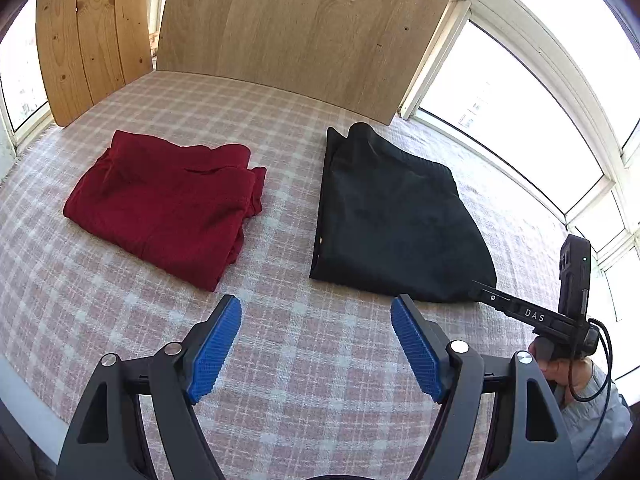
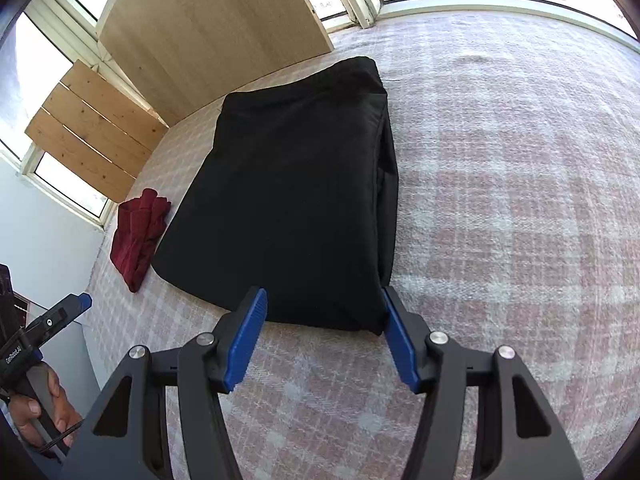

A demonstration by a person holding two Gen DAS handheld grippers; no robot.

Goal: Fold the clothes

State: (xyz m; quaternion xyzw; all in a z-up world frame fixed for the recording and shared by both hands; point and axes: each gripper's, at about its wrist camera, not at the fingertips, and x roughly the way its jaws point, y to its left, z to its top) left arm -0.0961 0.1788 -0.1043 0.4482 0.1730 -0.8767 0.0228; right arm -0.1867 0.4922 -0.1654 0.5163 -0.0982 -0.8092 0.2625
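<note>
From the left wrist: my left claw [image 1: 316, 334] hangs wide and empty above the plaid-covered bench [image 1: 280, 360], its blue pads [image 1: 216, 350] well clear of any cloth. Ahead lie two folded garments, well apart: the red garment [image 1: 164, 204] to the left, the black garment [image 1: 394, 216] to the right, both flat on the plaid. My right claw [image 1: 486, 294] shows at the black garment's near right corner, held in my right hand [image 1: 560, 364]. Wooden boards [image 1: 296, 24] lean against the windows behind.

From the right wrist: my right claw [image 2: 322, 338] stands part-open, its jaws straddling the near edge of the black garment [image 2: 288, 200]. The right pad touches the near right corner; the left pad sits just over the hem. Nothing is pinched yet, as far as I can judge. The red garment [image 2: 138, 236] lies beyond, at the far left. My left hand [image 2: 40, 412] grips the other tool at the frame's lower left.

To do this step well, I judge the right claw should take every layer at that corner in one bite, low against the bench, so the stack stays square.
</note>
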